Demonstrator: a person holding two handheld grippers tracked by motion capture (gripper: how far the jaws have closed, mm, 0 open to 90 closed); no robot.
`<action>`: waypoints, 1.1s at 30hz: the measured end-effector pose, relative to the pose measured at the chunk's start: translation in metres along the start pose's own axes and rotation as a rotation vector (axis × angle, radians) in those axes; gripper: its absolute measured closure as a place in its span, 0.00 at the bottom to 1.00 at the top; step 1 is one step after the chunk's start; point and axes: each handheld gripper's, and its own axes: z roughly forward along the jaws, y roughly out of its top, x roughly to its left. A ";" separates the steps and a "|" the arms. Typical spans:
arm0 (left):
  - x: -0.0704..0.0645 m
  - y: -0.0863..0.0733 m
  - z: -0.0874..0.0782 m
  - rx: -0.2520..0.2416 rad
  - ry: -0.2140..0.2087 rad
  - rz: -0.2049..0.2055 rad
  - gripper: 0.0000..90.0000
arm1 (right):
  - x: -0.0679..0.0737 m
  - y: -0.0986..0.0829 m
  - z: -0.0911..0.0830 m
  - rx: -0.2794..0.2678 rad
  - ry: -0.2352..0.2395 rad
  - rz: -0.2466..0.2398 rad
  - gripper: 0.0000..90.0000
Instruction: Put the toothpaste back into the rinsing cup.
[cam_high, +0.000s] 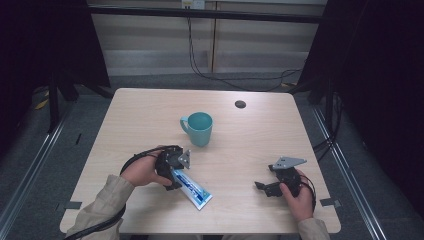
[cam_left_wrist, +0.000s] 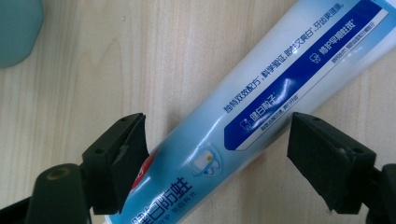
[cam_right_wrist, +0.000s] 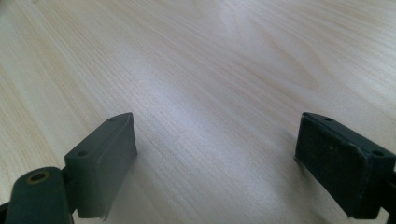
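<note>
A blue and white toothpaste tube (cam_high: 192, 189) lies flat on the wooden table (cam_high: 250, 135), pointing toward the front right. My left gripper (cam_high: 175, 172) is lowered over the tube's near end, open, with its jaws standing on either side of the tube (cam_left_wrist: 261, 93). In the left gripper view my left gripper (cam_left_wrist: 217, 149) straddles the tube, with gaps at both pads. A teal mug (cam_high: 198, 128) stands upright behind the tube near the table's middle. At the front right my right gripper (cam_high: 264, 186) is open over bare wood (cam_right_wrist: 215, 154).
A small dark round grommet (cam_high: 240, 104) sits in the table's far right part. The mug's edge (cam_left_wrist: 16, 28) shows at the upper left of the left gripper view. Dark curtains, metal rails and cables surround the table.
</note>
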 end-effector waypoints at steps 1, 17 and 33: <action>-0.001 -0.001 0.000 0.001 -0.001 0.001 0.22 | 0.000 0.000 0.000 0.000 0.001 0.000 0.13; -0.001 -0.003 0.008 0.029 -0.009 0.039 0.29 | 0.000 0.000 0.000 0.000 0.002 -0.001 0.13; 0.001 -0.005 0.008 0.051 -0.038 -0.004 0.44 | 0.000 0.000 0.000 0.000 0.004 -0.003 0.13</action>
